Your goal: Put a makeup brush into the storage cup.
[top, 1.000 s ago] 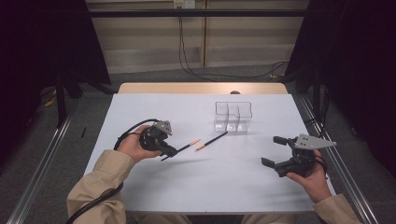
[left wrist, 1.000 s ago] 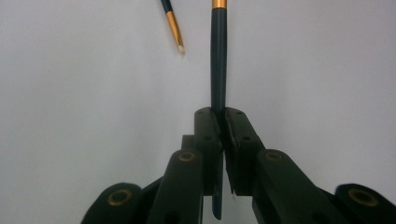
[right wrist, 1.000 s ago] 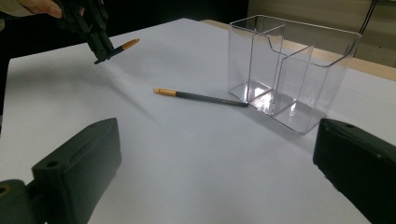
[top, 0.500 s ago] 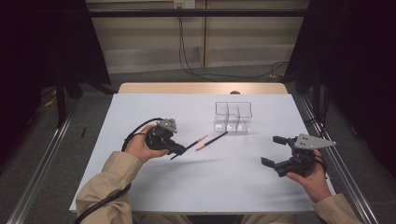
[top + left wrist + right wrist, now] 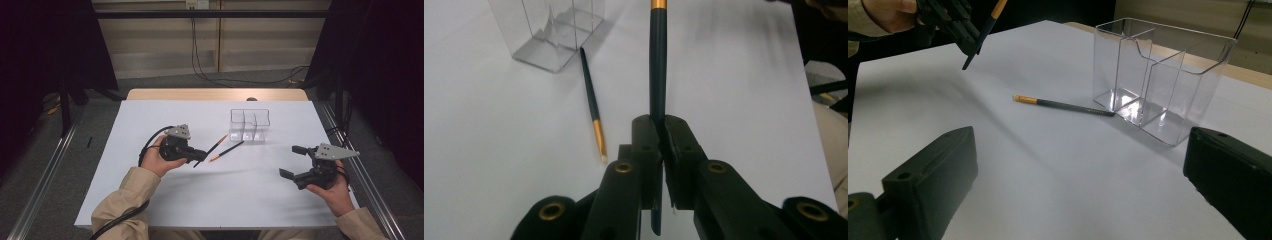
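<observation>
High view: the left gripper (image 5: 200, 155) is clamped on a dark brush (image 5: 214, 148) with a gold band, held off the white table (image 5: 150, 120). A second brush (image 5: 226, 151) lies flat just beside it, its dark end close to the clear divided holder (image 5: 249, 125). Nothing stands between the held brush and the holder. The right gripper (image 5: 292, 161) hovers well apart, jaws wide and holding nothing.

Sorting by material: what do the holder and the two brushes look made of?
Holder: clear hard plastic, probably acrylic; see-through walls with glossy glints. Held brush and lying brush: dark handles, painted wood or plastic, hard to tell; gold bands look like metal.
</observation>
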`<control>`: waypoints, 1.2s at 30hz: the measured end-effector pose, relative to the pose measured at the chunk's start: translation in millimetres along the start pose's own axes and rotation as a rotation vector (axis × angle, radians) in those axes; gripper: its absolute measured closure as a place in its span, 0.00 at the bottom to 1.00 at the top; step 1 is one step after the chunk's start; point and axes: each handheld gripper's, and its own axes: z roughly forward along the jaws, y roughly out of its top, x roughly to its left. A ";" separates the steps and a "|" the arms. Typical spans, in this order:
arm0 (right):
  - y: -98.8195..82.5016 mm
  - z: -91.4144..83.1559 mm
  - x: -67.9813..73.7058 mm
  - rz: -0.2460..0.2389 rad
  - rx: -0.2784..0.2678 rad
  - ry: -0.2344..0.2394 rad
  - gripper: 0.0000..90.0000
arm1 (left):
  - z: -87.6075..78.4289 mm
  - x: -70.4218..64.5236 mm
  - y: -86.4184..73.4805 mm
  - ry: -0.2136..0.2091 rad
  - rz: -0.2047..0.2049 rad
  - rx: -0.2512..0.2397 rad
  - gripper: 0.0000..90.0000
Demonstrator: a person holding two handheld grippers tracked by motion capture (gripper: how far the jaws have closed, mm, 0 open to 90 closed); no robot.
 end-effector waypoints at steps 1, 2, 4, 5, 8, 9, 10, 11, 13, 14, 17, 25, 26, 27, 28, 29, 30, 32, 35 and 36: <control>0.0 0.0 -0.1 0.000 -0.001 0.000 0.00 | -0.2 0.0 0.1 0.000 -0.007 -0.016 0.94; 0.0 0.0 -0.2 0.000 -0.001 0.000 0.00 | -0.5 0.2 0.2 -0.005 -0.012 -0.029 0.94; 0.0 0.1 -0.3 0.002 0.000 0.000 0.00 | -0.2 -0.4 0.2 0.007 -0.017 -0.054 0.94; 0.0 0.1 -0.2 0.000 0.000 0.001 0.00 | -0.4 -0.4 0.1 0.008 -0.019 -0.064 0.94; 0.1 0.5 0.0 -0.001 0.000 0.001 0.00 | -0.9 -0.2 -0.5 0.019 -0.032 -0.104 0.94; 0.2 0.5 0.0 -0.001 -0.001 0.000 0.00 | -1.1 -0.3 -0.8 0.017 -0.038 -0.121 0.94; 0.2 0.5 0.0 0.000 -0.001 0.002 0.00 | -1.6 -0.4 -1.1 0.023 -0.041 -0.134 0.94; 0.2 0.3 -0.1 -0.001 -0.001 0.000 0.00 | -1.9 -0.4 -1.6 0.016 -0.050 -0.154 0.94; 0.1 0.1 -0.3 -0.001 0.000 0.002 0.00 | -2.3 -1.0 -2.3 0.018 -0.061 -0.189 0.94; 0.1 0.1 -0.3 -0.002 0.000 0.001 0.00 | -2.6 -1.2 -2.4 0.017 -0.060 -0.197 0.94; 0.3 0.4 0.0 -0.002 -0.002 0.002 0.00 | -2.2 -3.7 -2.0 0.008 -0.065 -0.233 0.94; 0.8 0.7 0.7 -0.003 0.000 0.000 0.00 | 4.3 -12.0 4.1 0.007 -0.063 -0.313 0.94; 0.8 0.7 0.6 -0.002 0.000 0.000 0.00 | 5.8 -12.5 4.6 0.009 -0.062 -0.323 0.94; 0.9 0.6 0.5 -0.002 0.000 -0.001 0.00 | 6.8 -12.7 4.9 0.007 -0.062 -0.328 0.94; 0.8 0.6 0.5 -0.002 0.000 0.000 0.00 | 8.5 -12.8 5.3 -0.005 -0.065 -0.333 0.94; 0.8 0.2 0.6 -0.002 0.001 -0.004 0.00 | 10.2 -13.1 5.5 -0.010 -0.065 -0.342 0.94; 0.9 0.0 0.5 -0.002 0.000 -0.006 0.00 | 11.7 -13.4 5.8 -0.010 -0.066 -0.348 0.94; 0.8 -0.6 0.2 -0.002 -0.002 -0.006 0.00 | 14.4 -14.2 6.5 -0.013 -0.063 -0.362 0.94; 0.8 -1.0 -0.1 -0.003 -0.004 -0.008 0.00 | 17.1 -15.3 7.0 -0.014 -0.066 -0.389 0.94; 0.7 -1.1 -0.1 -0.003 -0.003 -0.010 0.00 | 18.0 -15.6 7.1 -0.012 -0.071 -0.397 0.94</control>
